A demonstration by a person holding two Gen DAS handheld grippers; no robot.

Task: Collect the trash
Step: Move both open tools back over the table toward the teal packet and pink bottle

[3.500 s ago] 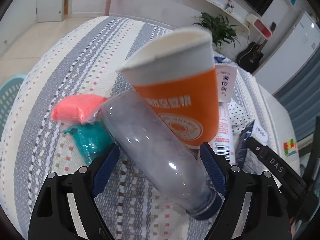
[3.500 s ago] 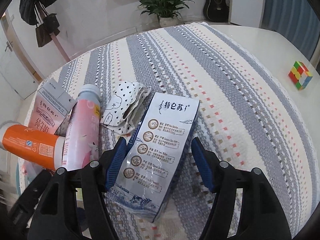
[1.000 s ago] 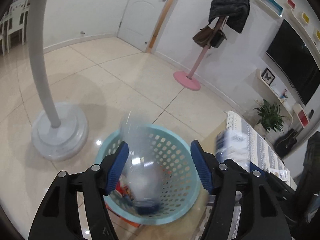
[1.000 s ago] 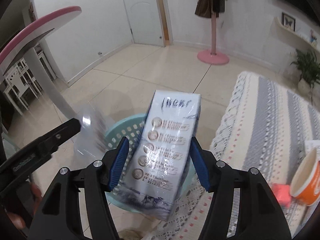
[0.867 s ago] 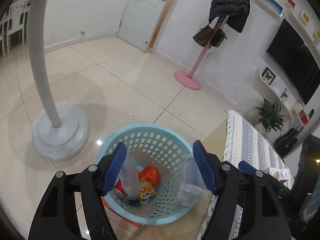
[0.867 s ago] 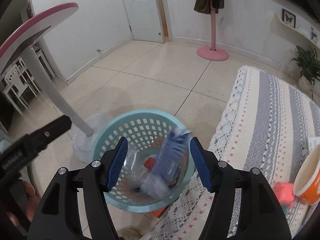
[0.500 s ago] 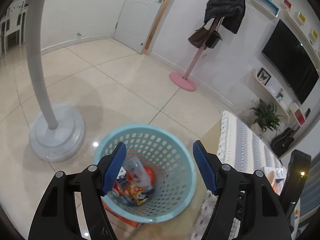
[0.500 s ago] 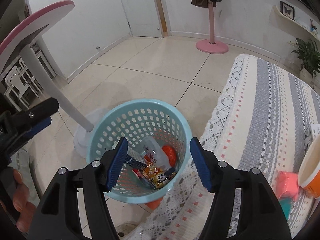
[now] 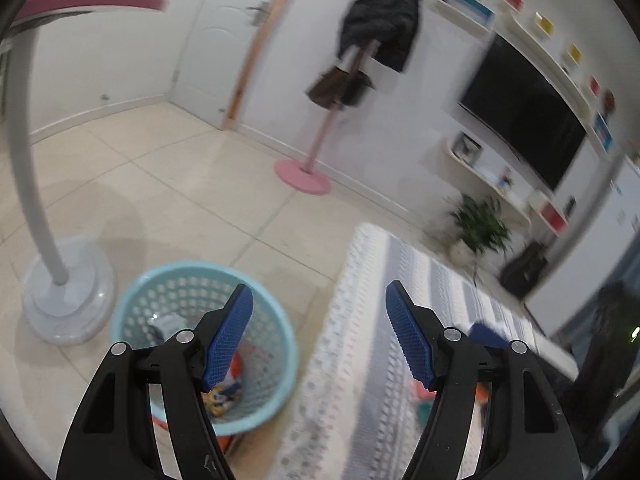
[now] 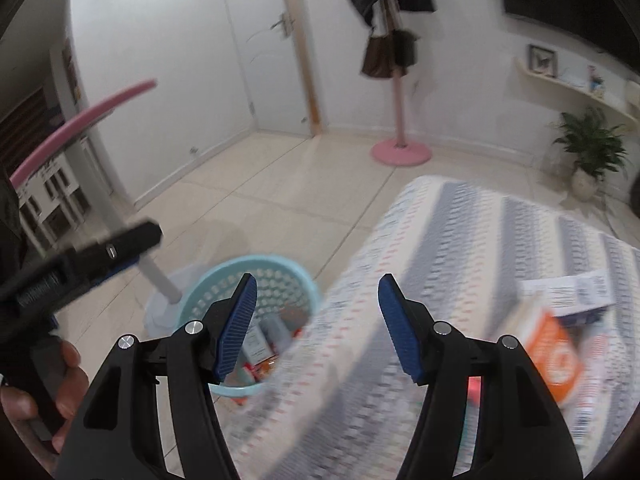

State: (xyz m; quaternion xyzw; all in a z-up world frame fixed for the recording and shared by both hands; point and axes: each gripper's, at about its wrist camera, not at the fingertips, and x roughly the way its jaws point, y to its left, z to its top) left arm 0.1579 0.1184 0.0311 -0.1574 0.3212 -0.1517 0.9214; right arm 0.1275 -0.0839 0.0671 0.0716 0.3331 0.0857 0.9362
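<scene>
A light blue perforated basket (image 9: 264, 320) stands on the floor beside the table and holds several pieces of trash; it also shows in the right wrist view (image 10: 280, 280). My left gripper (image 9: 320, 320) is open and empty, above the basket's right rim and the table edge. My right gripper (image 10: 316, 312) is open and empty, over the table edge beside the basket. On the striped tablecloth (image 10: 460, 240) lie an orange paper cup (image 10: 552, 348), a white carton (image 10: 568, 292) and a pink lump (image 10: 474, 388). The view is blurred.
A white pedestal base (image 9: 64, 304) with a curved pole stands left of the basket. A pink coat stand (image 9: 308, 168) is farther back on the tiled floor. A potted plant (image 10: 588, 152) stands by the wall. The left gripper's handle and a hand (image 10: 68, 372) show at left.
The plastic bottle and the blue-and-white carton dropped from the grippers into the basket. Both grippers, now open and empty, have swung from the basket back towards the table.
</scene>
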